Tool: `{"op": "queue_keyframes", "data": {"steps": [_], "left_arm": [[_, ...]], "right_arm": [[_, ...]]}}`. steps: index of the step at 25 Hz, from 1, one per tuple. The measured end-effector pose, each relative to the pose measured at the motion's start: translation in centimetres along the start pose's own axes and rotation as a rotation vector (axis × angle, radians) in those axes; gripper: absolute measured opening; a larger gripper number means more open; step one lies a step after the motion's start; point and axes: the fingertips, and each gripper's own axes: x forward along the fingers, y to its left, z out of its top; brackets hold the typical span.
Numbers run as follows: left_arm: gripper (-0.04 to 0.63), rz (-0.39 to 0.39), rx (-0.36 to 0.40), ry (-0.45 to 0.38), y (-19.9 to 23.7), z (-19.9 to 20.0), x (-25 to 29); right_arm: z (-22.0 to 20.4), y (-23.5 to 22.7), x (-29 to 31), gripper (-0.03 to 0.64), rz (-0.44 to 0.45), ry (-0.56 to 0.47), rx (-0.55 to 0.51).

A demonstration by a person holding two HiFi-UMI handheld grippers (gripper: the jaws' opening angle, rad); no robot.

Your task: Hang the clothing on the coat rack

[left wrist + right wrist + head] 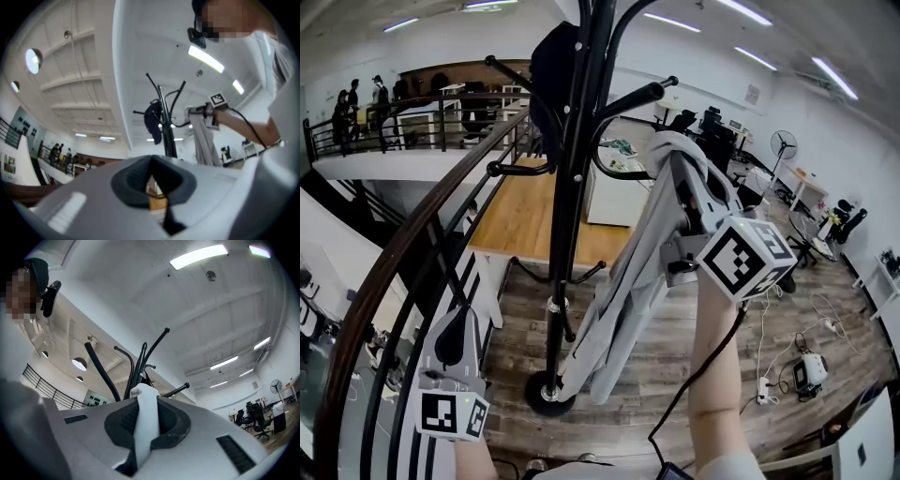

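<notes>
A black coat rack stands in the middle of the head view, with a dark garment hung high on it. My right gripper is raised just right of the pole, below a knobbed hook. It is shut on a light grey piece of clothing that hangs down toward the rack's base. In the right gripper view the fold of that clothing sits between the jaws, with the coat rack's arms right behind. My left gripper is low at the left, shut and holding nothing.
A dark curved railing runs along the left beside the rack. Behind lies a wooden platform. Cables and a power strip lie on the wood floor at the right. Desks, chairs and a fan stand farther back.
</notes>
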Motion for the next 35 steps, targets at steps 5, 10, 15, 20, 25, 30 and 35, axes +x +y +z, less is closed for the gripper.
{"op": "queue_keyframes", "data": {"steps": [5, 10, 15, 20, 25, 30, 35], "left_arm": [[0.007, -0.006, 0.002, 0.002, -0.4, 0.1, -0.2], [0.006, -0.005, 0.002, 0.008, -0.6, 0.0, -0.4], [0.006, -0.007, 0.004, 0.007, -0.9, 0.2, -0.5], [0.006, -0.015, 0.005, 0.005, -1.5, 0.5, -0.5], [0.006, -0.011, 0.004, 0.007, -1.4, 0.5, -1.0], [0.006, 0.002, 0.009, 0.011, -0.9, 0.5, -1.7], [0.008, 0.022, 0.016, 0.011, -0.2, 0.7, -2.5]], "right_arm": [[-1.5, -1.3, -0.9, 0.005, -0.037, 0.035, 0.006], [-2.9, -2.2, -2.2, 0.005, -0.061, 0.065, 0.027], [-3.5, -2.5, -3.5, 0.005, -0.066, 0.072, 0.053], [-4.9, -3.1, -3.9, 0.005, -0.086, 0.112, 0.055], [-7.1, -3.8, -3.9, 0.005, -0.119, 0.173, 0.036], [-8.9, -3.3, -3.6, 0.005, -0.121, 0.217, 0.015], [-9.5, -1.7, -2.8, 0.005, -0.092, 0.226, -0.003]]}}
